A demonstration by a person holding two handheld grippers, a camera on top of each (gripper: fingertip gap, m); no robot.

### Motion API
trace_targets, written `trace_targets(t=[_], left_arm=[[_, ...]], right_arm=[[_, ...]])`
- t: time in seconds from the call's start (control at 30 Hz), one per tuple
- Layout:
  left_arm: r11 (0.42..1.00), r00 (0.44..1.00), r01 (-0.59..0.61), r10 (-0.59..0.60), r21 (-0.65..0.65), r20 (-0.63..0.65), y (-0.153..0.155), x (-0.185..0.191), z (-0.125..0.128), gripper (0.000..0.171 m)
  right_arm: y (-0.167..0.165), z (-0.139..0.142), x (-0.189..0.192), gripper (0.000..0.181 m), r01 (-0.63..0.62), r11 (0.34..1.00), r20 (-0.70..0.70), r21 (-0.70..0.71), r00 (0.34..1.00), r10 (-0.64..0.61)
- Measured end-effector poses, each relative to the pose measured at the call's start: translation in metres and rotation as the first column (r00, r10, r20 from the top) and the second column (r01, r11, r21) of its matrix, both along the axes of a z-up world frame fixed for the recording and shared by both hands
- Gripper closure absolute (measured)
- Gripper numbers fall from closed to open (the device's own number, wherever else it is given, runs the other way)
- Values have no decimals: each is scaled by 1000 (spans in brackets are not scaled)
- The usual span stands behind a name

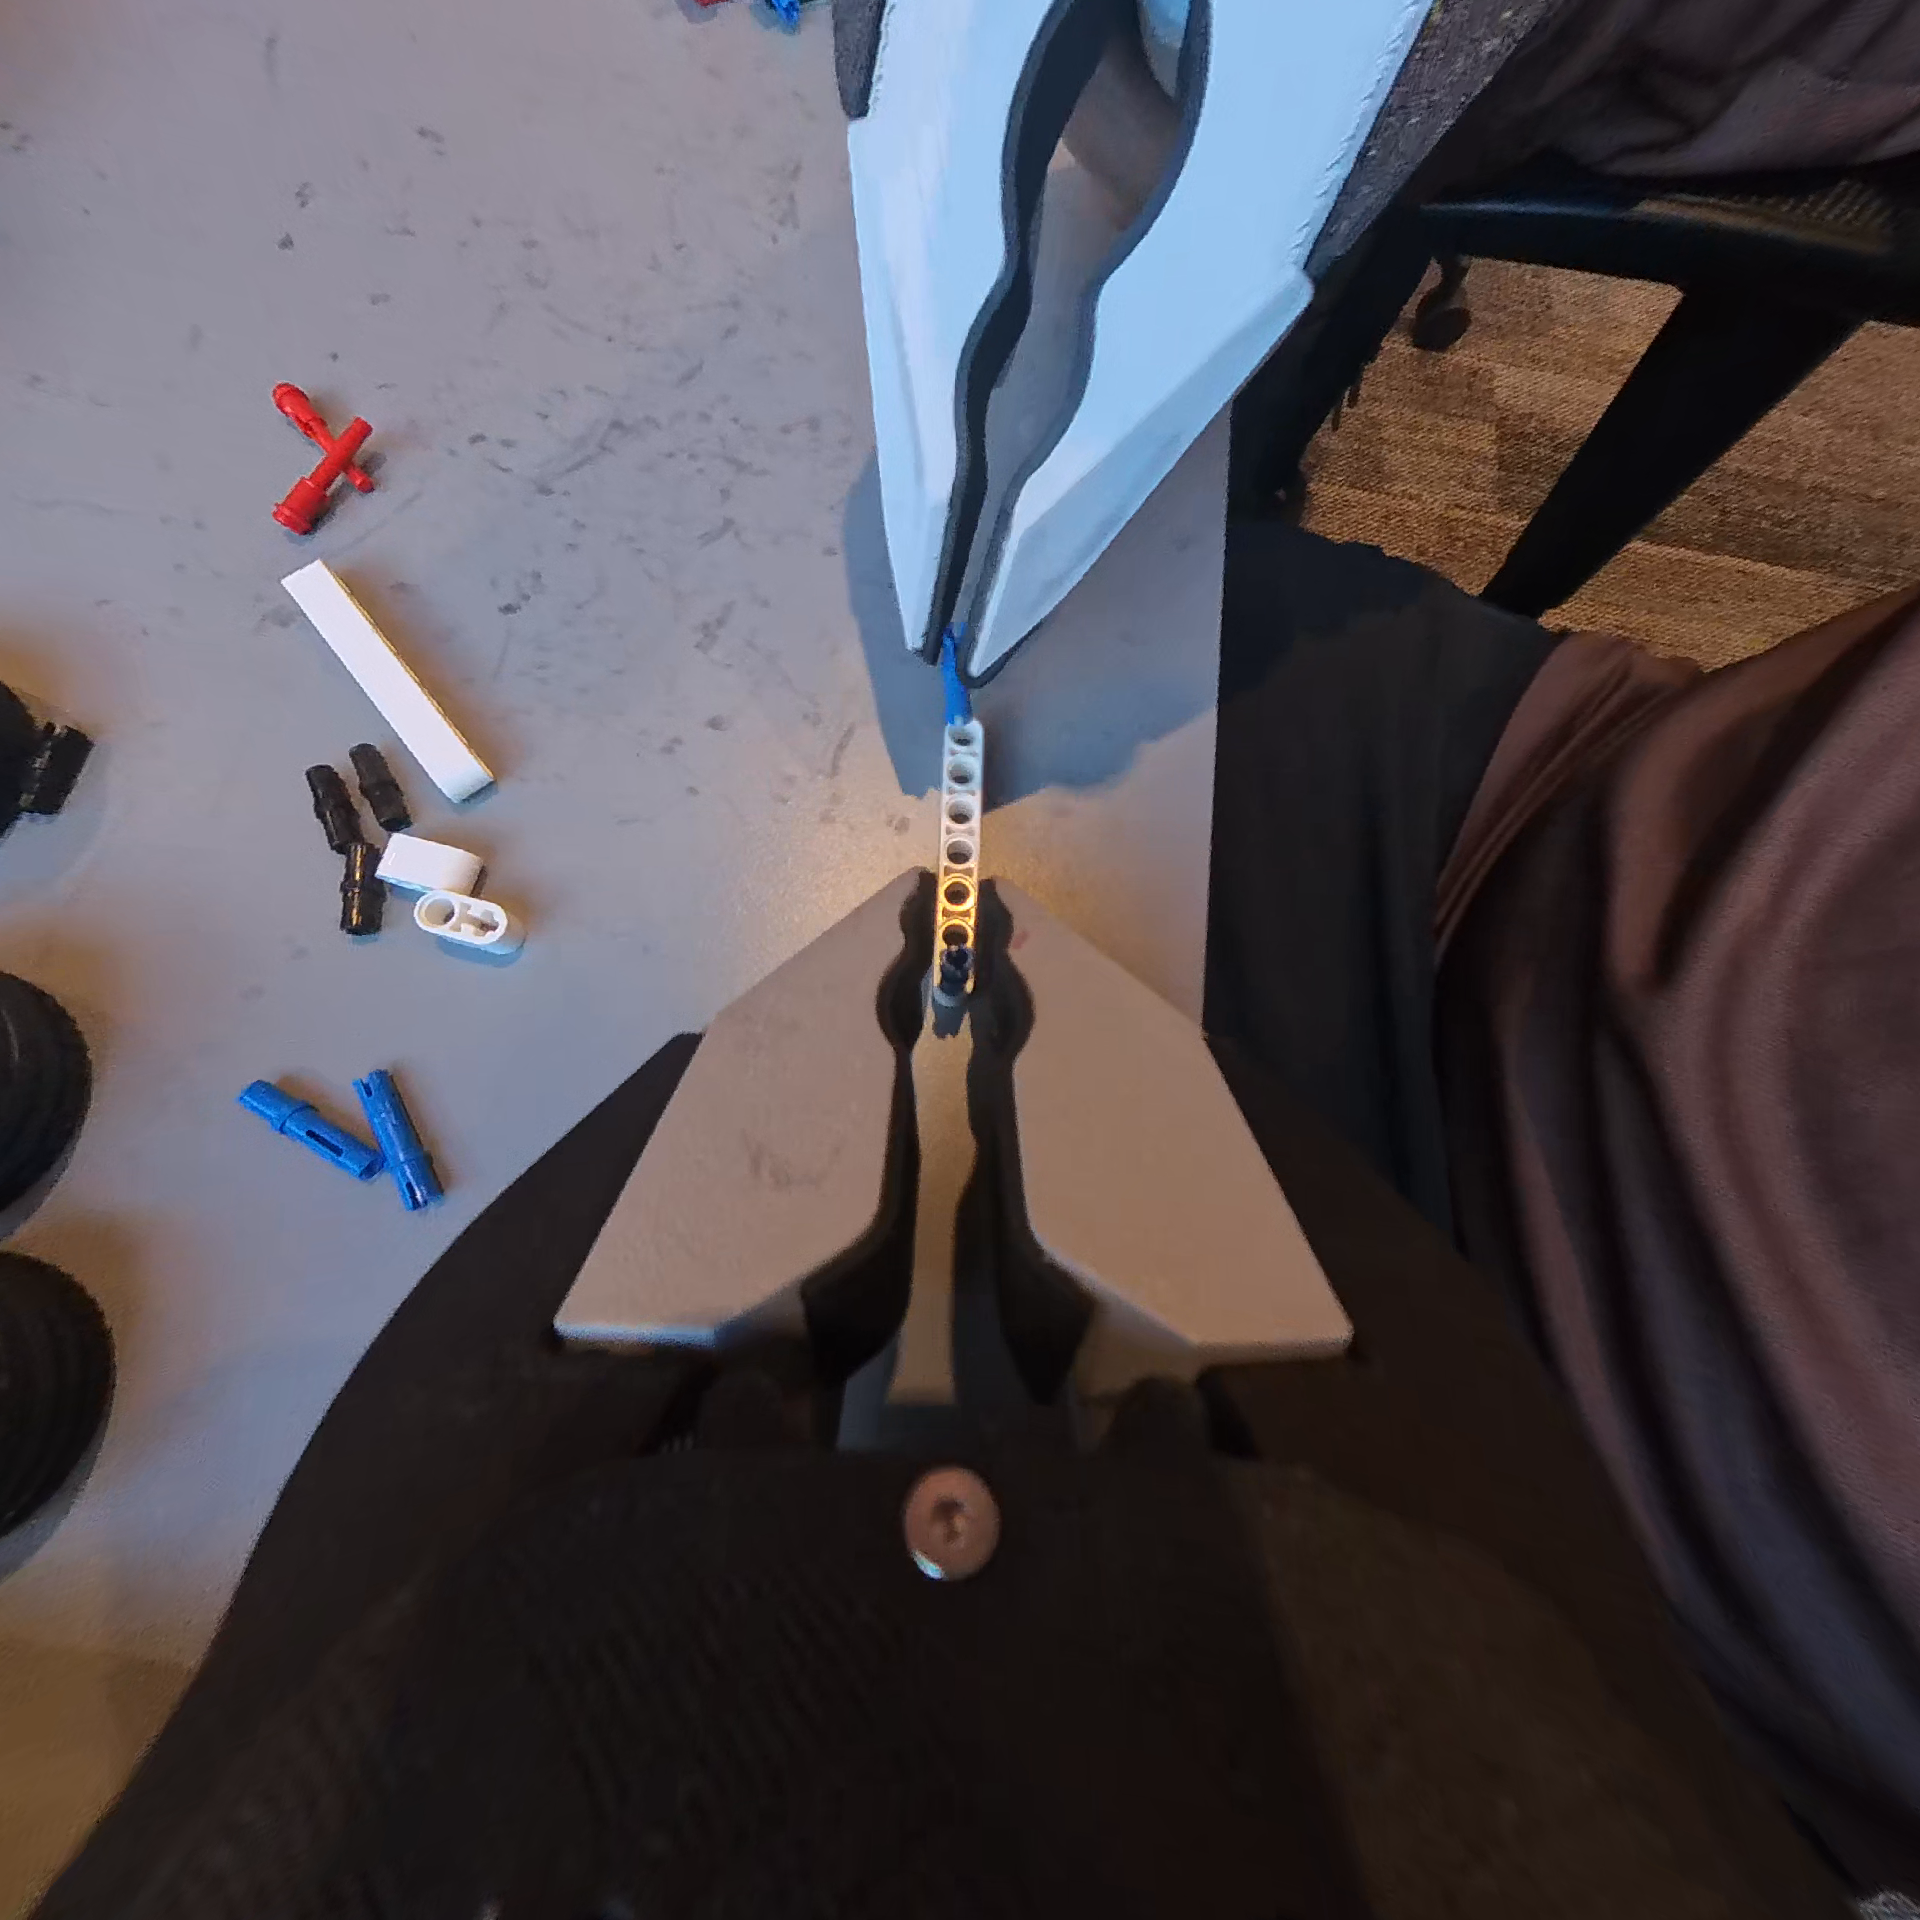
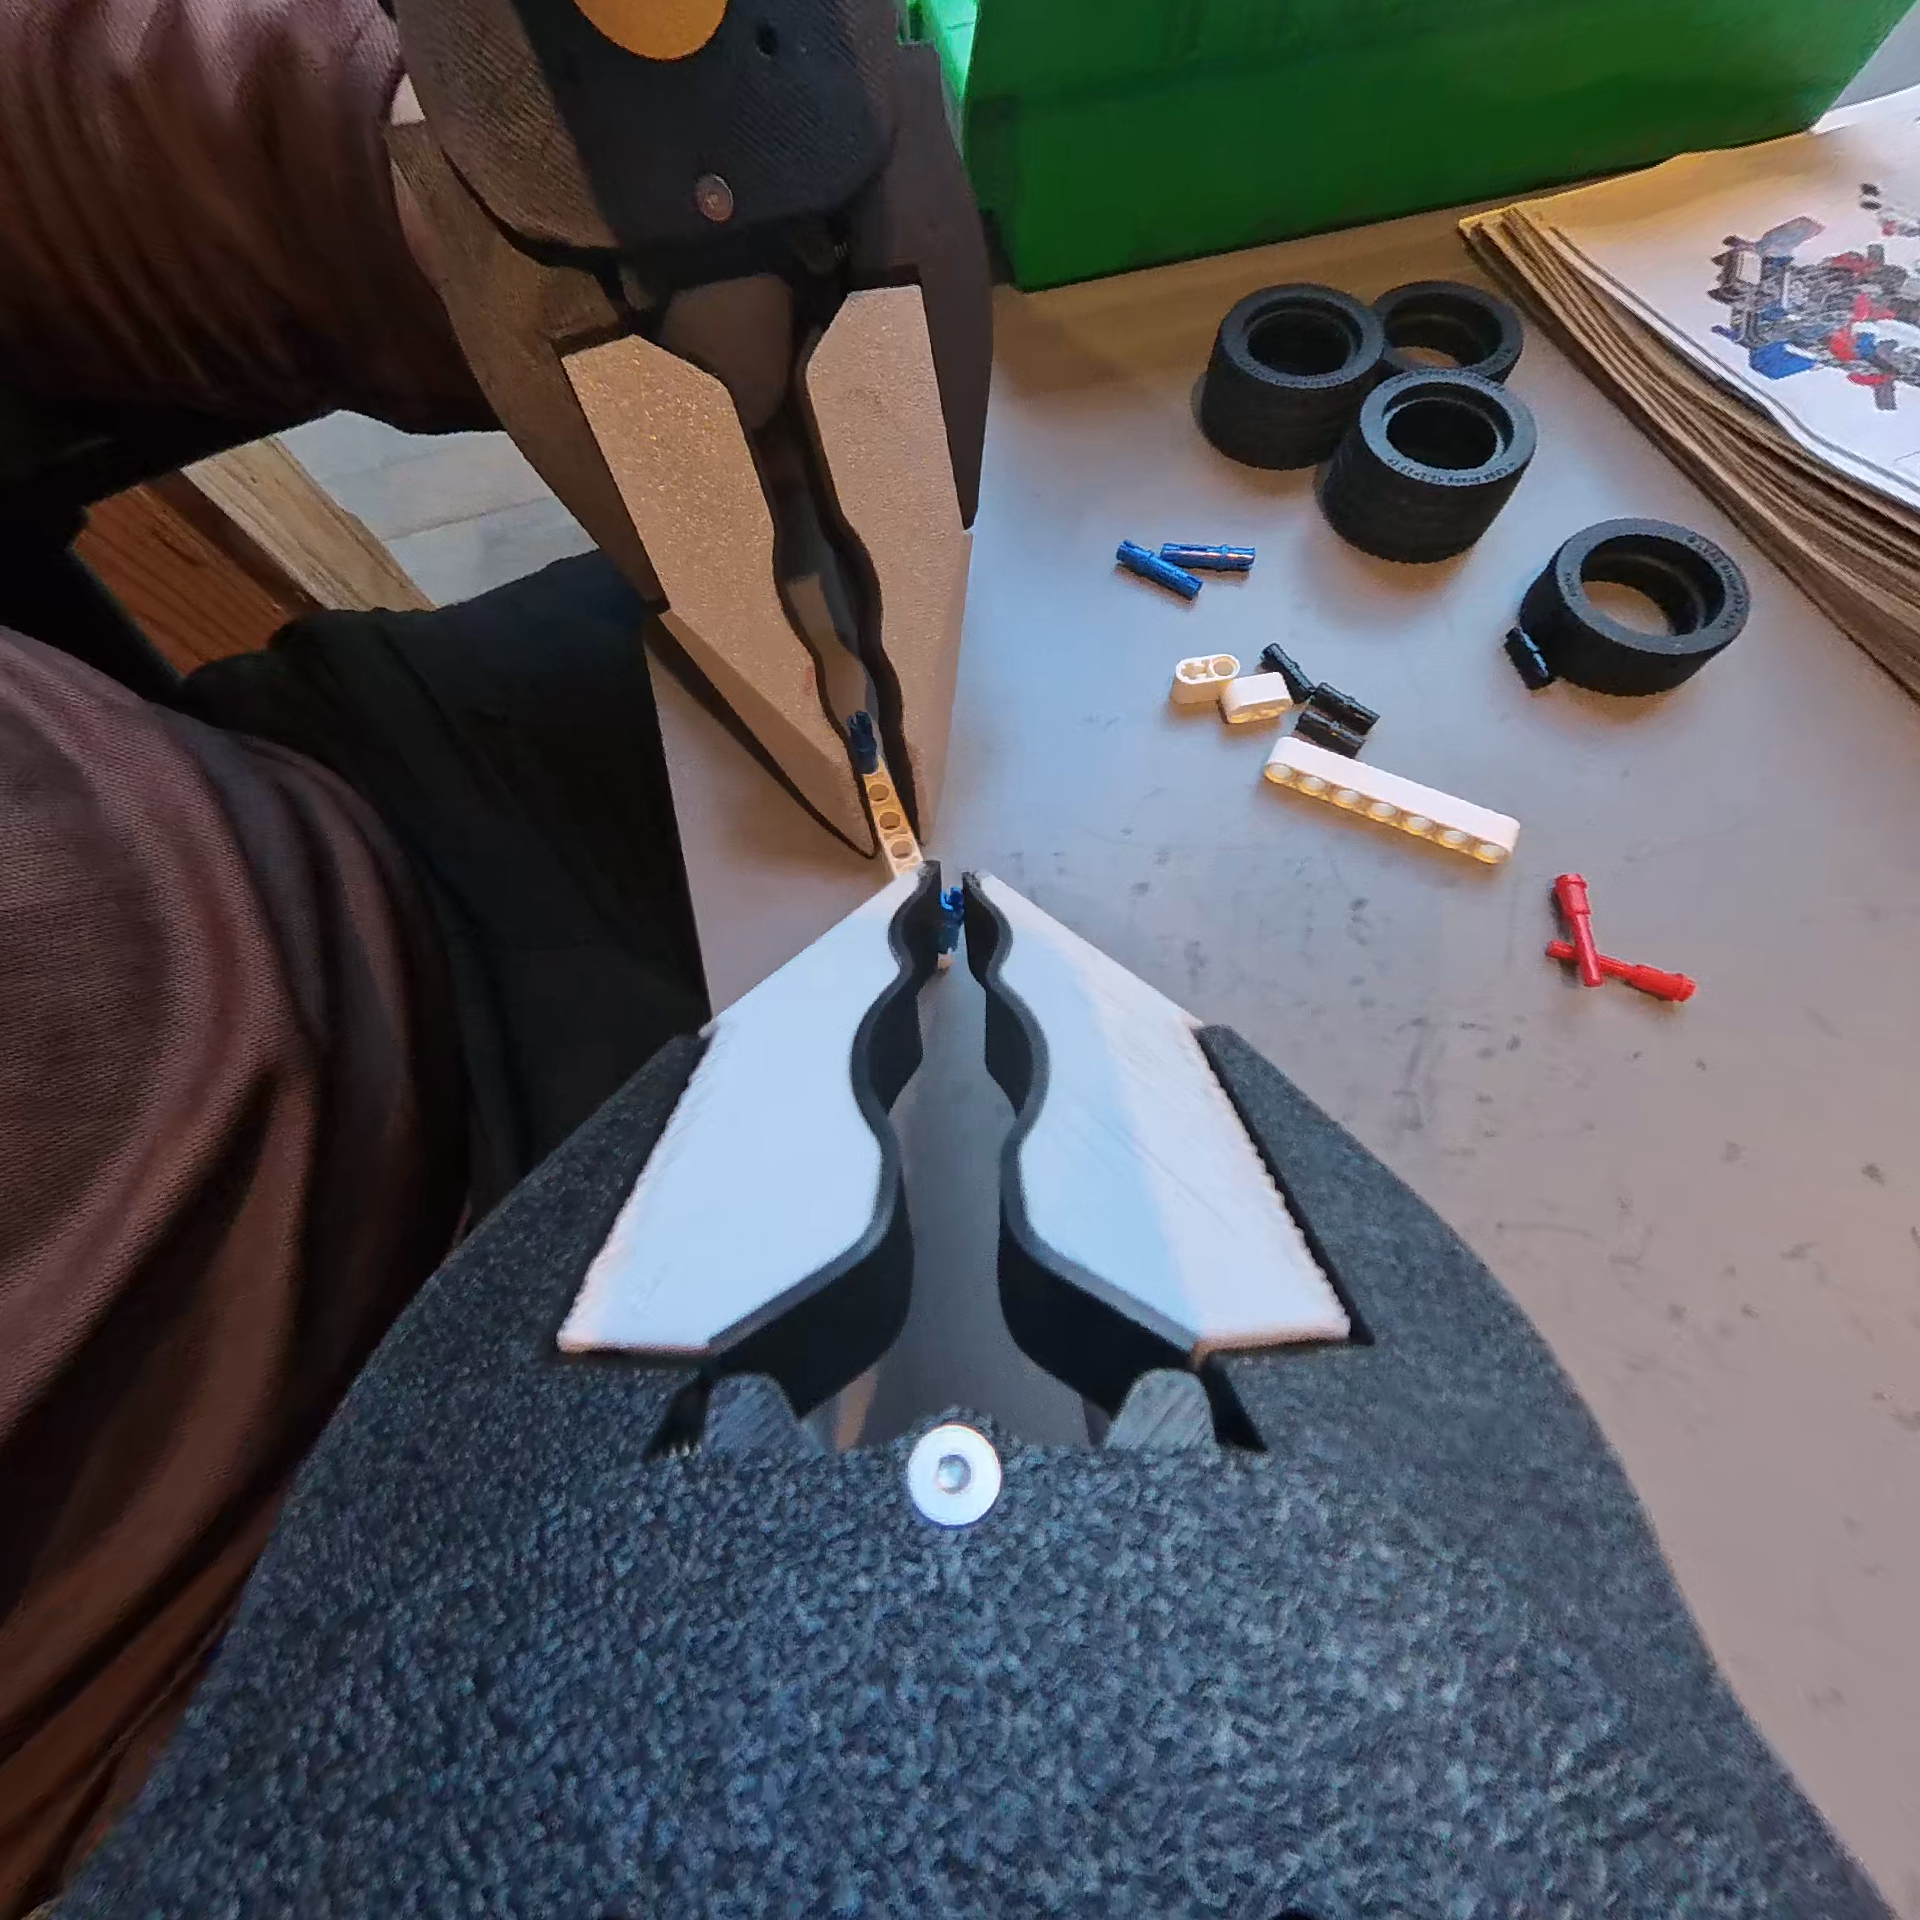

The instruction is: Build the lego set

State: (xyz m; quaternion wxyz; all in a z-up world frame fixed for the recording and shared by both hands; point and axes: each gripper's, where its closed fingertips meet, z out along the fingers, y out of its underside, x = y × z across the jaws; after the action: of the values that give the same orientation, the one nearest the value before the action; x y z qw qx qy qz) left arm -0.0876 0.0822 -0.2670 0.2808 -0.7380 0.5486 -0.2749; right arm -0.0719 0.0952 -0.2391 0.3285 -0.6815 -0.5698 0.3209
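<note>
Your left hand-held gripper (image 1: 951, 914) pinches a white beam (image 1: 959, 821) over the counter (image 1: 623, 312) edge; your right hand-held gripper (image 2: 945, 883) clamps a blue pin (image 2: 948, 902) at its tip, loose pins (image 2: 1184, 561) and tyres (image 2: 1423, 457) lying well aside

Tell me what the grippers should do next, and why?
Probably push the blue pin into the end hole of the white beam. The right gripper is shut on the pin, the left gripper is shut on the beam, and in the left wrist view the pin's tip sits right at the beam's far end, lined up with it. I can't tell if it's already partly in.
</note>
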Motion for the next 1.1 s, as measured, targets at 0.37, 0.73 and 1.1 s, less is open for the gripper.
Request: trace_targets(t=[0.37, 0.73, 1.1], left_arm=[[1000, 999, -13, 14, 22, -43, 1, 1, 0, 167], [1000, 1000, -24, 24, 16, -6, 1, 1, 0, 167], [999, 1000, -30, 30, 13, -5, 1, 0, 0, 167]], right_arm=[[-3, -3, -1, 178, -16, 1000, 0, 18, 1000, 16], [-6, -4, 2, 178, -49, 992, 15, 116, 999, 47], [6, -9, 7, 179, 6, 1000, 57, 13, 998, -7]])
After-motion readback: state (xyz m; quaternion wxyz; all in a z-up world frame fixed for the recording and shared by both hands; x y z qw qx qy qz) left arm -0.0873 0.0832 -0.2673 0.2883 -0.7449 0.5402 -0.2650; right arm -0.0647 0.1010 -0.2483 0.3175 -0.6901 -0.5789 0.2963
